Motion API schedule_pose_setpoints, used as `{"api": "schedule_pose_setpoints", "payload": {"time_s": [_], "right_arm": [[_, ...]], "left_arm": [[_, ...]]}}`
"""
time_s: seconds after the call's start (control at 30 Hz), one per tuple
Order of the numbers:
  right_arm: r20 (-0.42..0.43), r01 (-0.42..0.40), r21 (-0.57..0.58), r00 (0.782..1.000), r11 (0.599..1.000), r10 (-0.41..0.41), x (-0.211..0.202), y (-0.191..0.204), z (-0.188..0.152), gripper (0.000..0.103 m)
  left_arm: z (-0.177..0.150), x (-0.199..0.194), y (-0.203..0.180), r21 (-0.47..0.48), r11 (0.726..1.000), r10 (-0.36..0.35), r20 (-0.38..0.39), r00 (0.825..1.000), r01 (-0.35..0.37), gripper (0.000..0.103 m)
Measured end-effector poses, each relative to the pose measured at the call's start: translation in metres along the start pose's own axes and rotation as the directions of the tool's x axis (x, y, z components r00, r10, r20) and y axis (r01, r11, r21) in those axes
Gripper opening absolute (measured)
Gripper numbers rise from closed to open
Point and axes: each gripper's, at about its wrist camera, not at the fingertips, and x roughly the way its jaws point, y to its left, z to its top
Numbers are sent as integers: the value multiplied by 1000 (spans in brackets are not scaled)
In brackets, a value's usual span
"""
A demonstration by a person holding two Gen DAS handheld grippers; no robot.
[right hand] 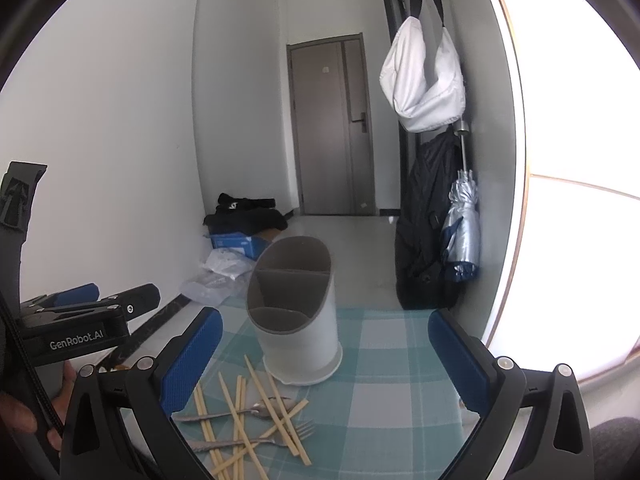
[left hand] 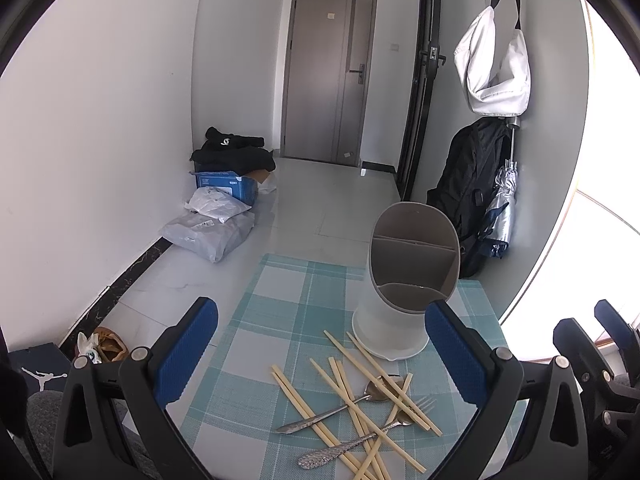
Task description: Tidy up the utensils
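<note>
Two grippers are held above a checked table (left hand: 280,304) with nothing in either. The left gripper (left hand: 320,356) has its fingers (left hand: 186,354) spread wide, and the right gripper (right hand: 324,360) is spread just as wide. The utensils lie in one tangled pile: several chopsticks (left hand: 352,404) crossed over a spoon (left hand: 340,404) and a fork (left hand: 372,432), at about six o'clock in the left view. The divided holder (left hand: 404,280) stands upright just beyond the pile, at about one o'clock from it, its compartments apparently bare.

The task is judged to be at its very start, with a first pick still to be made. A topmost chopstick is best taken first, since the metal pieces are pinned beneath crossing sticks. The fingers should be set across a single stick at a free end, closed gently, and lifted straight up so the rest is not dragged. Like items are best dropped into one compartment, handles down.

From the left view, the spoon bowl and fork tines are shown clearly, along with the right gripper at four o'clock. From the right view, the pile is pushed to seven o'clock and partly hidden, but the branded body of the left gripper and the person's hand (right hand: 24,416) are revealed.
</note>
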Motion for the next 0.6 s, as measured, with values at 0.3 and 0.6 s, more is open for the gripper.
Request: {"api": "schedule_pose_setpoints", "payload": {"time_s": [0.3,0.6], "right_arm": [[1,4,7,1000,1000,-4,-1,-1,0,103],[-2,4,5,1000,1000,-4,-1,-1,1,103]], "left_arm": [[1,0,1,1,1000,-1,-2,1000,1,102],[0,0,2,2,1000,1,-1,1000,-1,102]]}}
